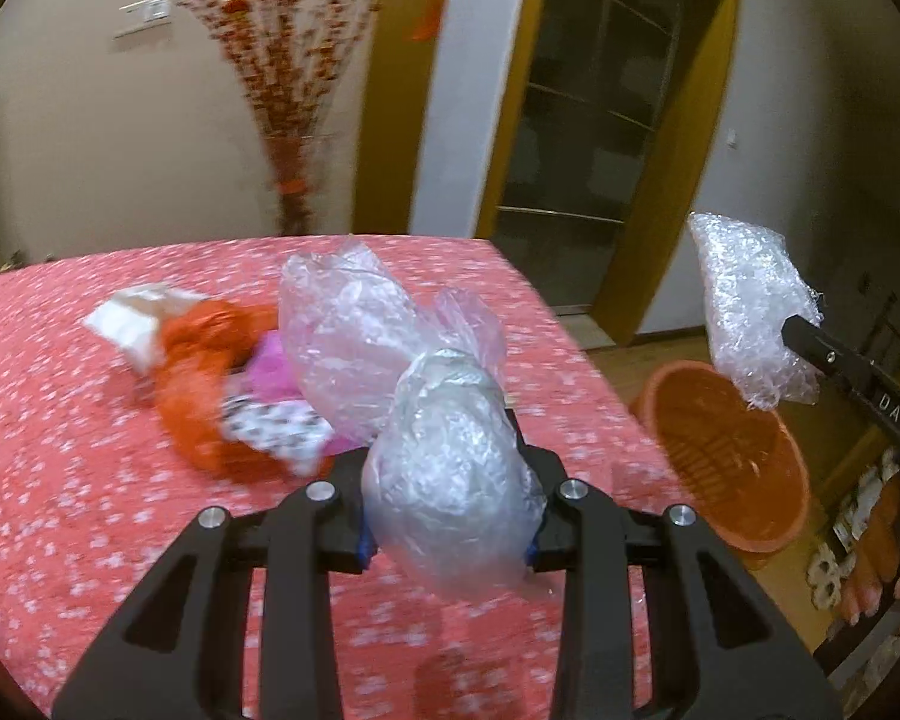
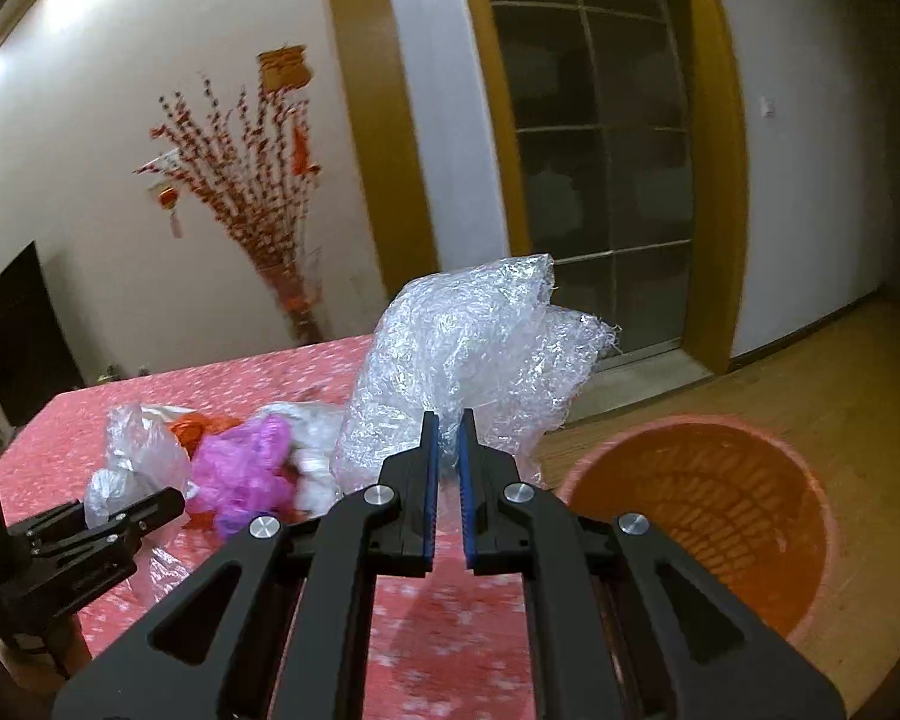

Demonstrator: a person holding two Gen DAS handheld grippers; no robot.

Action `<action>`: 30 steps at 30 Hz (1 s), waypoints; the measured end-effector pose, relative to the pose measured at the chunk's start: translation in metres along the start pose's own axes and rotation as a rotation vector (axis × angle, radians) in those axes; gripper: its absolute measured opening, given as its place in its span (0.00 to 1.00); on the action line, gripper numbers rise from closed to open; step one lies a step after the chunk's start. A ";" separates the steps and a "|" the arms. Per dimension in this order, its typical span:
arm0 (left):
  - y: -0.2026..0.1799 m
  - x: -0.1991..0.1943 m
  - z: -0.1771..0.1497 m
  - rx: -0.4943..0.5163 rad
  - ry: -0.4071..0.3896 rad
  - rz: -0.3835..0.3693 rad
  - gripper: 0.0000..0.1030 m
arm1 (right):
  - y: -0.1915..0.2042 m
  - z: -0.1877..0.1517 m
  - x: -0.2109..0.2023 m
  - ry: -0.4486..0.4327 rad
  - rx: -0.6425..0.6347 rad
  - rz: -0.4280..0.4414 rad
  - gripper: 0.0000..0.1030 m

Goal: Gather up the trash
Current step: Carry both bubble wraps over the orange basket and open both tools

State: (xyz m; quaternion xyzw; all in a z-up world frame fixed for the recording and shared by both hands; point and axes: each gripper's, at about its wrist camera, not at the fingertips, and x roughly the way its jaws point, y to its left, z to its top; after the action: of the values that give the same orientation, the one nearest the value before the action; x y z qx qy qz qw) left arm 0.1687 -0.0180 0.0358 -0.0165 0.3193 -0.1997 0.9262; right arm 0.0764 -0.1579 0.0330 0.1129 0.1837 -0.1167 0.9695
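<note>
My left gripper (image 1: pixel 450 510) is shut on a clear plastic bag with crumpled foil inside (image 1: pixel 450 468), held above the red tablecloth (image 1: pixel 90 510). My right gripper (image 2: pixel 448 456) is shut on a sheet of bubble wrap (image 2: pixel 468 348), lifted near the table's right edge; it also shows in the left wrist view (image 1: pixel 750 312) above the orange basket (image 1: pixel 726 450). The basket (image 2: pixel 708 528) stands on the floor right of the table. More trash lies on the table: a clear bag (image 1: pixel 342 324), orange plastic (image 1: pixel 192 372), purple plastic (image 2: pixel 240 468) and white paper (image 1: pixel 132 318).
A vase of red branches (image 1: pixel 288 138) stands behind the table by the wall. A yellow-framed glass door (image 2: pixel 600 150) is behind. Wooden floor (image 2: pixel 810 372) surrounds the basket. A dark cabinet (image 2: pixel 18 330) is at the far left.
</note>
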 end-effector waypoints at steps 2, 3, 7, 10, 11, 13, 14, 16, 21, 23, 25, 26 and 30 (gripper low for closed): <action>-0.016 0.004 0.001 0.020 0.002 -0.026 0.33 | -0.013 -0.002 -0.004 -0.002 0.011 -0.016 0.06; -0.025 0.008 0.002 0.033 0.003 -0.042 0.33 | -0.018 -0.003 -0.005 -0.002 0.018 -0.023 0.06; -0.061 0.018 0.004 0.088 0.007 -0.101 0.33 | -0.045 -0.006 -0.011 -0.004 0.054 -0.060 0.06; -0.085 0.028 0.008 0.117 0.013 -0.140 0.33 | -0.060 -0.005 -0.013 -0.005 0.075 -0.085 0.06; -0.089 0.032 0.009 0.124 0.014 -0.150 0.33 | -0.067 -0.006 -0.014 -0.006 0.083 -0.097 0.06; -0.105 0.041 0.012 0.145 0.020 -0.181 0.33 | -0.077 -0.008 -0.015 -0.003 0.096 -0.116 0.06; -0.108 0.045 0.013 0.150 0.024 -0.193 0.33 | -0.082 -0.009 -0.014 -0.001 0.103 -0.127 0.06; -0.123 0.053 0.014 0.166 0.037 -0.220 0.33 | -0.091 -0.011 -0.014 0.002 0.116 -0.141 0.06; -0.148 0.073 0.013 0.202 0.069 -0.267 0.33 | -0.114 -0.018 -0.011 0.014 0.154 -0.168 0.06; -0.158 0.080 0.012 0.216 0.081 -0.278 0.33 | -0.122 -0.021 -0.010 0.018 0.168 -0.175 0.06; -0.165 0.085 0.012 0.225 0.088 -0.286 0.33 | -0.128 -0.021 -0.008 0.021 0.178 -0.181 0.06; -0.168 0.090 0.014 0.230 0.092 -0.290 0.33 | -0.131 -0.021 -0.008 0.023 0.185 -0.185 0.06; -0.187 0.097 0.011 0.257 0.104 -0.309 0.33 | -0.143 -0.024 -0.006 0.030 0.206 -0.197 0.06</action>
State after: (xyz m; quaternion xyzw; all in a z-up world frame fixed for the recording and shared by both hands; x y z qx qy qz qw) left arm 0.1778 -0.2284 0.0171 0.0634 0.3321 -0.3791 0.8614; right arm 0.0251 -0.2855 -0.0120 0.1951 0.1952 -0.2282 0.9337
